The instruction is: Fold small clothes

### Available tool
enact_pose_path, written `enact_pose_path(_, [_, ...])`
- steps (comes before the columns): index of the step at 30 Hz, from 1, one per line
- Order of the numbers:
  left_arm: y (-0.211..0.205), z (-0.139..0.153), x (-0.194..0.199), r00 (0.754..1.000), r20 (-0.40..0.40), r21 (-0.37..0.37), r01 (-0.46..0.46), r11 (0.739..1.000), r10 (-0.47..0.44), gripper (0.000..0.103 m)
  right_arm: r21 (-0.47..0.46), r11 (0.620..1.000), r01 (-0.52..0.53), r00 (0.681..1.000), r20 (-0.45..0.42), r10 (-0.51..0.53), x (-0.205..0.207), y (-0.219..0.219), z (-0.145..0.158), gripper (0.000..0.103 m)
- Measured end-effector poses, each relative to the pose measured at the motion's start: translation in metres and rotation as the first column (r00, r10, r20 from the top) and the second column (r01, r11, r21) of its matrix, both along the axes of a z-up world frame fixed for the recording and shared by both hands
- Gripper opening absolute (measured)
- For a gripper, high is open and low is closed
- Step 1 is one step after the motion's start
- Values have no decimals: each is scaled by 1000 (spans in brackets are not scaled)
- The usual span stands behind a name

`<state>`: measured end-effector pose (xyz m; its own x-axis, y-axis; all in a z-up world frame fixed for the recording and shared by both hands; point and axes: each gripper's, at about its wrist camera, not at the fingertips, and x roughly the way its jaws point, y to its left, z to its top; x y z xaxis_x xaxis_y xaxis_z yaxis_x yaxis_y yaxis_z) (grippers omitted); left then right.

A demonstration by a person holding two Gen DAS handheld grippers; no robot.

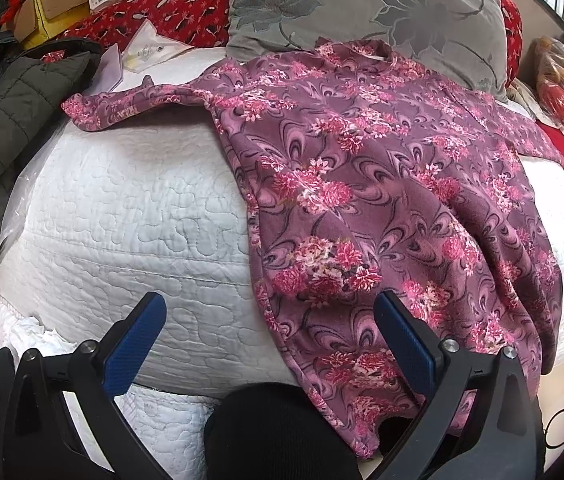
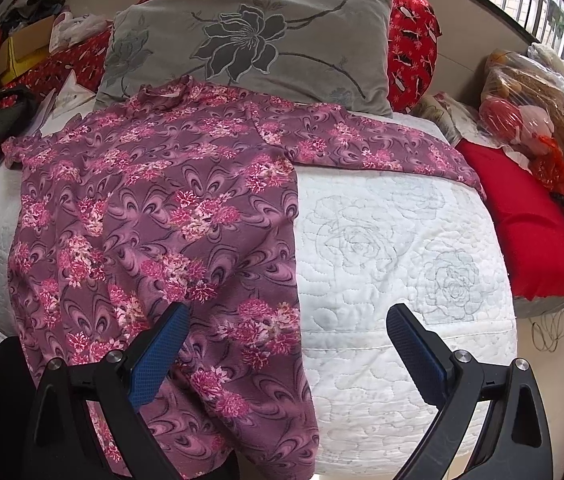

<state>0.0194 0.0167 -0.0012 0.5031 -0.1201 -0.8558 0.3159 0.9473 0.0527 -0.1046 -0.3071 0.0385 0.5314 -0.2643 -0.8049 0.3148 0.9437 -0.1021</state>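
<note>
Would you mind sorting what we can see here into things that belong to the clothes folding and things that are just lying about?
Belonging to the job:
- purple floral top, spread flat
- white quilted bed cover under it
- left gripper, open
- right gripper, open

Just lying about:
- grey flower pillow
- dark puffer jacket
- red cushion
- cardboard box
- plastic bags
</note>
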Motion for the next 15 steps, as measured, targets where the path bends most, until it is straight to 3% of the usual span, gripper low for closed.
enact_pose_path(15, [-6,-6,2,1000,-22,25,5,1000,-4,103,40,999,17,1000,0,-17,-4,-9,-8,98])
